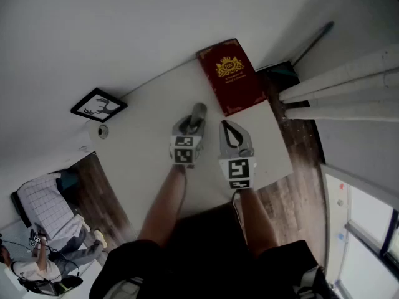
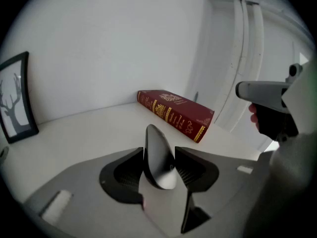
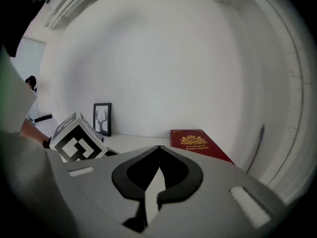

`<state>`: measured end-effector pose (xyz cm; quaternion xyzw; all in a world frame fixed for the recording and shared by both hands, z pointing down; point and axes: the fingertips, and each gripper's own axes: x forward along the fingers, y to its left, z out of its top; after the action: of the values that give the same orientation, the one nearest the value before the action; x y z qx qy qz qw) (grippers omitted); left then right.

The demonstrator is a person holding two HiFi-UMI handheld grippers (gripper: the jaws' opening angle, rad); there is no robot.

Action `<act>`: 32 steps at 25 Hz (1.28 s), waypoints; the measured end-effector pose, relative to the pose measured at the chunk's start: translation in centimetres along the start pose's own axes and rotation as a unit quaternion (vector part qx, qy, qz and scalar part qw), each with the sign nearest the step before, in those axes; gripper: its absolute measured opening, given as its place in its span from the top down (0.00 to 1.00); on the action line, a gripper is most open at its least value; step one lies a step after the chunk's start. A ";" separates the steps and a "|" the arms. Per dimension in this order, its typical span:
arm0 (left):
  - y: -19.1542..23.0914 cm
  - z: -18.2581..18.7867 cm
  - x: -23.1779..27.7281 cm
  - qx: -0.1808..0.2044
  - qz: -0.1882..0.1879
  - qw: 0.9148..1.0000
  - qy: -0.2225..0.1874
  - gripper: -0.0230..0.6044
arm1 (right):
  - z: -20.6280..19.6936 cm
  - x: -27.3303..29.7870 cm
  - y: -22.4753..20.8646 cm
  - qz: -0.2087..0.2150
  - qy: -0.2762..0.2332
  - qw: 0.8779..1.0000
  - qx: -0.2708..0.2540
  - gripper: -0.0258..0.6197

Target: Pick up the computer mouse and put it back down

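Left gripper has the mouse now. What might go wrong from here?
The mouse stands on edge between the fingers of the left gripper, sticking out past them; it may twist loose or topple when set down. The book lies nearby, so a tumbling mouse might strike it.

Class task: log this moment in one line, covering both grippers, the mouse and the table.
left gripper: jaws on mouse | right gripper: jaws shut, empty | table: red book, framed picture
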<state>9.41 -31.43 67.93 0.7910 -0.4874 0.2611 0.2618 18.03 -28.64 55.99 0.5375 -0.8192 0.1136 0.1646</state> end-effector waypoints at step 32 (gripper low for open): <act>1.7 -0.3 1.0 0.081 0.048 0.995 0.012 0.52 | -0.3 0.2 0.0 0.004 0.008 1.000 -0.004 0.94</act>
<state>8.17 -32.50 69.11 0.7820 -0.4989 0.3217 0.1899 17.99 -28.72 56.40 0.5330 -0.8203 0.1154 0.1724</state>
